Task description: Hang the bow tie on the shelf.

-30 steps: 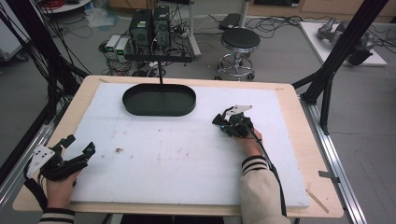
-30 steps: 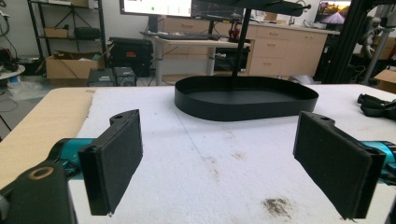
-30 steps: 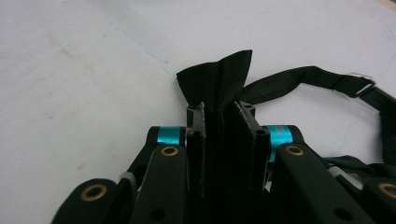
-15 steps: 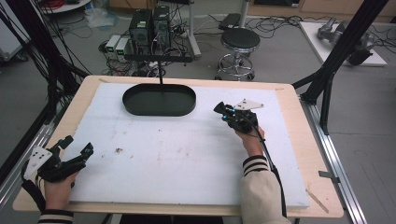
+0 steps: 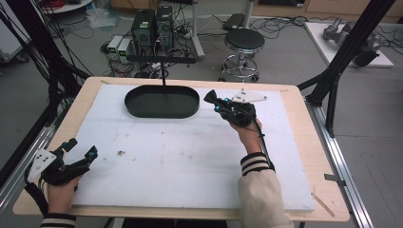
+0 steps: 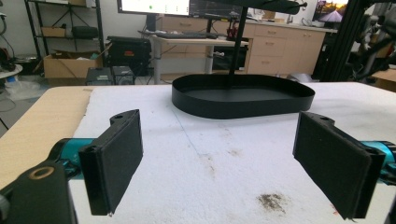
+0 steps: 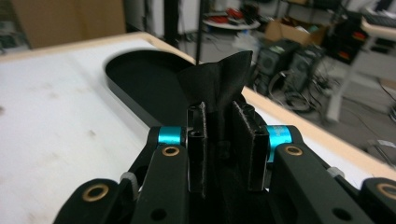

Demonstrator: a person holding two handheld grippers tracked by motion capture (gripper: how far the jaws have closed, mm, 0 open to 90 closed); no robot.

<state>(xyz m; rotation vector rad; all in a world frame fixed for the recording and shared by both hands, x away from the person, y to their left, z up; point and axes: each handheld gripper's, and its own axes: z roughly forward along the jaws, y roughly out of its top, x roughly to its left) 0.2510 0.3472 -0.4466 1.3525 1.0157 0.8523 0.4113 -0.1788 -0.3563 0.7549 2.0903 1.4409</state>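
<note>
Black cloth scrap [image 7: 219,77] pinched in my right gripper [image 5: 215,101], oval tray [image 5: 161,112] just left; left gripper [image 5: 81,153], jaws wide, waits at the near-left corner.

On my bench [image 5: 294,142]: one black oval tray [image 5: 161,101], one piece of black cloth [image 7: 219,81], and my two tongs, left [image 5: 81,151] and right [image 5: 214,100]. Beyond the bench stands one round stool [image 5: 244,40].

Wood table [image 5: 304,156] w/ white foam sheet [image 5: 190,156], black tray [image 5: 161,102].
</note>
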